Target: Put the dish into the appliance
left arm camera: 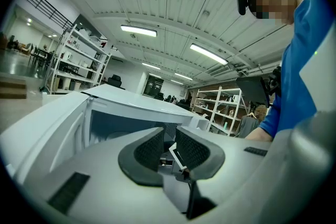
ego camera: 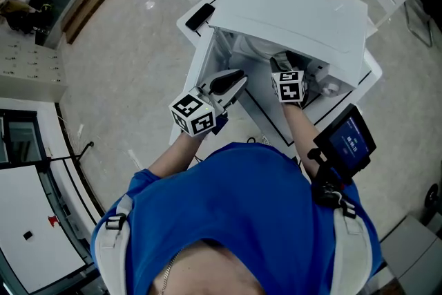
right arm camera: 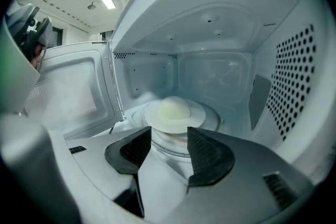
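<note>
Open microwave (ego camera: 290,3) on the white worktop (ego camera: 195,62), door (right arm camera: 68,92) swung left: the dish (right arm camera: 173,110), a pale dome on a plate, sits on the turntable mid-cavity. My right gripper (right arm camera: 169,139) reaches inside, released, jaws apart just near of the dish. My left gripper (left arm camera: 169,136) hangs outside, jaws narrowly parted on nothing. Placement looks done; next I'd draw the right gripper straight back without clipping the plate, then shut the door.

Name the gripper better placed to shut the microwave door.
Probably left. The left gripper is outside the microwave, empty, on the open door's side. The right gripper sits inside the cavity, jaws apart by the dish.
</note>
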### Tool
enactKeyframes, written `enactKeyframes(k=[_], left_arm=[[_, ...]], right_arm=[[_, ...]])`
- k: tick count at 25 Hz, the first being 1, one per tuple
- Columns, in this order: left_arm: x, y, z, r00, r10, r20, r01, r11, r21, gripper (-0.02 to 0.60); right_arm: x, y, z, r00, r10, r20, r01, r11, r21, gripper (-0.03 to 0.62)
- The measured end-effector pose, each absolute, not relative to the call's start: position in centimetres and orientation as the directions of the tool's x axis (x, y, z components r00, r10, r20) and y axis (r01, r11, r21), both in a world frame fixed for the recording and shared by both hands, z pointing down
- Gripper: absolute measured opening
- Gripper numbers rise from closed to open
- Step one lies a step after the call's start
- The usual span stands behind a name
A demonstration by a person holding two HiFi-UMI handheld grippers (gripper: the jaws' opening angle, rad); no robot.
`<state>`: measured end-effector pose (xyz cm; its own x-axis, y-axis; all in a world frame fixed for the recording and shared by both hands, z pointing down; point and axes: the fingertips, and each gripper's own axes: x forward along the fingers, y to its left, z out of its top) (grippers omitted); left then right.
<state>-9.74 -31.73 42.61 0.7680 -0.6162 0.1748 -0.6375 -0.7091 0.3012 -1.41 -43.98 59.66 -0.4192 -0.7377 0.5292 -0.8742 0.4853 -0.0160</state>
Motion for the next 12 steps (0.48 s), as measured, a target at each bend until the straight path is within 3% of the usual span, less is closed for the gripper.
enactKeyframes(k=[10, 12], left_arm=[[-9.3, -28.9, 42.5, 0.781, -0.608, 0.144, -0.620, -0.728, 0.292, 0.078], [-9.3, -29.3, 43.3, 0.780, -0.611, 0.139, -0.621, -0.726, 0.295, 0.078]], right_arm=[[-0.8, -39.0, 56.9, -0.454, -0.760, 0.466, -0.875, 0.478, -0.073, 0.215], [-0.7, -38.9, 56.7, -0.465, -0.765, 0.445, -0.872, 0.483, -0.082, 0.182]])
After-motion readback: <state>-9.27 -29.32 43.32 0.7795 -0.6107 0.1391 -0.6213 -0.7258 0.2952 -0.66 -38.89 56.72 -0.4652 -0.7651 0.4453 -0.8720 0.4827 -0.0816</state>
